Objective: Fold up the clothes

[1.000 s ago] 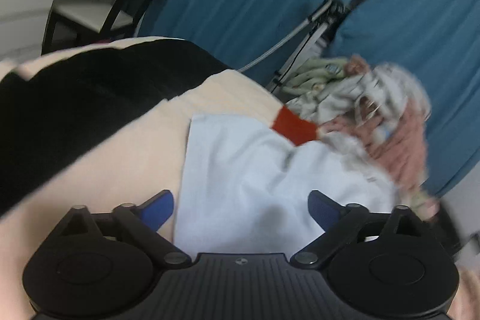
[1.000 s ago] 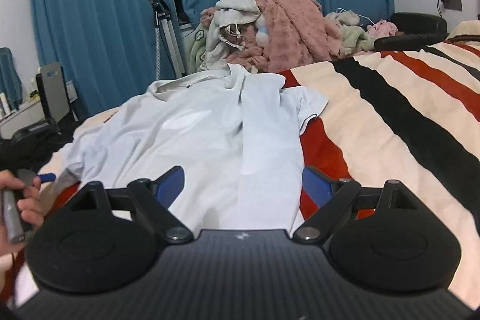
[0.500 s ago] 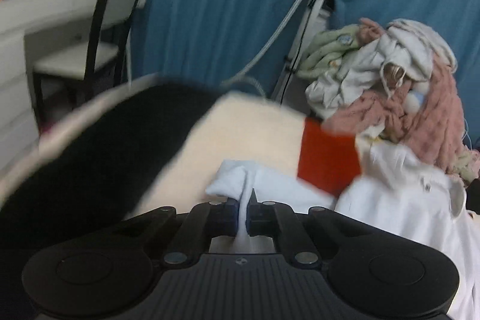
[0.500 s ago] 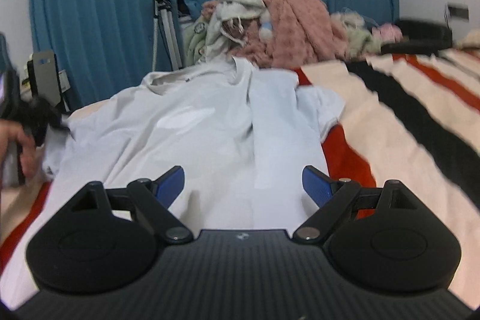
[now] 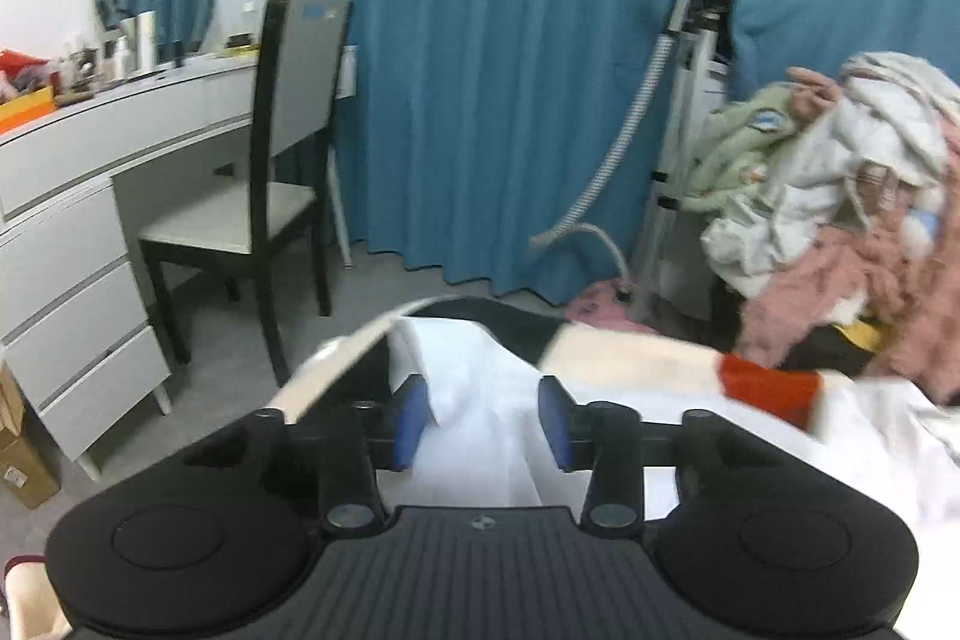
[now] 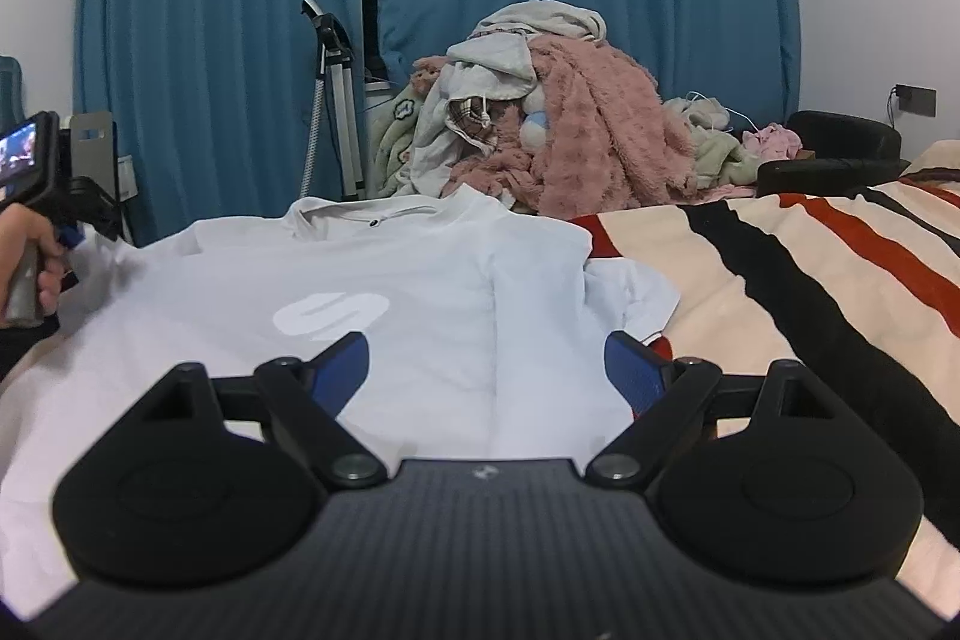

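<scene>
At far left in the right wrist view, we see a person's hand (image 6: 24,256) on the left gripper (image 6: 69,235), beside the sleeve edge of the white T-shirt (image 6: 420,292). In the left wrist view, this left gripper (image 5: 483,421) stands half open; its jaws have just been opening, with white cloth (image 5: 474,400) loose between the blue pads (image 5: 411,418). At centre, the T-shirt lies flat on the striped bedspread (image 6: 810,292). The right gripper (image 6: 486,364) hovers wide open over the shirt, holding nothing. Behind rises a clothes pile (image 6: 558,130).
</scene>
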`<state>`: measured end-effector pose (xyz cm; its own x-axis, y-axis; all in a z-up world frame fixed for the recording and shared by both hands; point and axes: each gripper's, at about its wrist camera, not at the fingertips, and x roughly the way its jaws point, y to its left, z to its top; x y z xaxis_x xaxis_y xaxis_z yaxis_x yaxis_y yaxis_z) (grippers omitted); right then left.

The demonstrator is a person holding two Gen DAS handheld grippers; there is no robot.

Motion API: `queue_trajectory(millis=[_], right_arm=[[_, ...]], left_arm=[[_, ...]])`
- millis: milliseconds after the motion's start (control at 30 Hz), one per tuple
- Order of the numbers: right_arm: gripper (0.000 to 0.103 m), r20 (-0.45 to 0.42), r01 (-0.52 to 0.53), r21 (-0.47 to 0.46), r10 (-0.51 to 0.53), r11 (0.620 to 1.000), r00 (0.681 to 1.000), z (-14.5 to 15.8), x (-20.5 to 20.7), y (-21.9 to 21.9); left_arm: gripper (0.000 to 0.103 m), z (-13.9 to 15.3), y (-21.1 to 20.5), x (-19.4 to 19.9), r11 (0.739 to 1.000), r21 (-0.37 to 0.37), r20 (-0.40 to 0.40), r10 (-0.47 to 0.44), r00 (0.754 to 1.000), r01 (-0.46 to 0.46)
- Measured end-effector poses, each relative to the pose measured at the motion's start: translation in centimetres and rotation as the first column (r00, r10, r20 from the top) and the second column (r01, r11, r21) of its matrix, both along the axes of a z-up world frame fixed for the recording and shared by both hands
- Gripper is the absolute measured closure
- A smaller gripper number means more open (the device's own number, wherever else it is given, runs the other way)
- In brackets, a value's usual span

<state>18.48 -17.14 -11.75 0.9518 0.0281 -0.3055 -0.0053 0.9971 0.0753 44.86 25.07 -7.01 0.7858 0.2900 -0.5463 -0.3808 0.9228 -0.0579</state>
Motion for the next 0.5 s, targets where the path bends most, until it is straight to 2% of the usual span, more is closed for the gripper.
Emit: queue_trajectory(millis=[33, 67, 100, 233, 400, 500], right_arm=[[0.016, 0.002, -0.007, 0.003, 0.007, 1.0, 1.0, 0.0, -0.1, 0.1], [0.016, 0.003, -0.015, 0.008, 0.015, 1.0, 1.0, 0.1, -0.2, 0.2], [0.016, 0.004, -0.025, 0.012, 0.025, 1.0, 1.0, 0.1, -0.4, 0.2], [0.016, 0.018, -0.066, 0.011, 0.066, 0.998, 0.998, 0.8, -1.6, 0.5], [0.016, 0.059, -0.097, 0.001, 0.097, 0.995, 0.994, 1.9, -4.2, 0.3], [0.016, 0.043, -0.106, 0.025, 0.104, 0.994, 0.994, 2.4, -5.3, -0.3]], left_arm=[[0.05, 0.3, -0.5, -1.4, 1.0, 0.006, -0.002, -0.019, 1.0, 0.019], [0.04, 0.6, -1.0, -2.8, 0.999, 0.012, -0.004, -0.039, 0.999, 0.039], [0.038, 0.9, -1.5, -4.7, 0.998, 0.019, -0.004, -0.055, 0.998, 0.055], [0.037, 1.1, -5.4, -13.3, 0.99, 0.069, -0.006, -0.12, 0.993, 0.121], [0.037, 0.9, -10.8, -24.1, 0.978, 0.054, -0.005, -0.201, 0.98, 0.201], [0.037, 0.0, -13.5, -30.4, 0.974, 0.037, -0.033, -0.223, 0.974, 0.225]])
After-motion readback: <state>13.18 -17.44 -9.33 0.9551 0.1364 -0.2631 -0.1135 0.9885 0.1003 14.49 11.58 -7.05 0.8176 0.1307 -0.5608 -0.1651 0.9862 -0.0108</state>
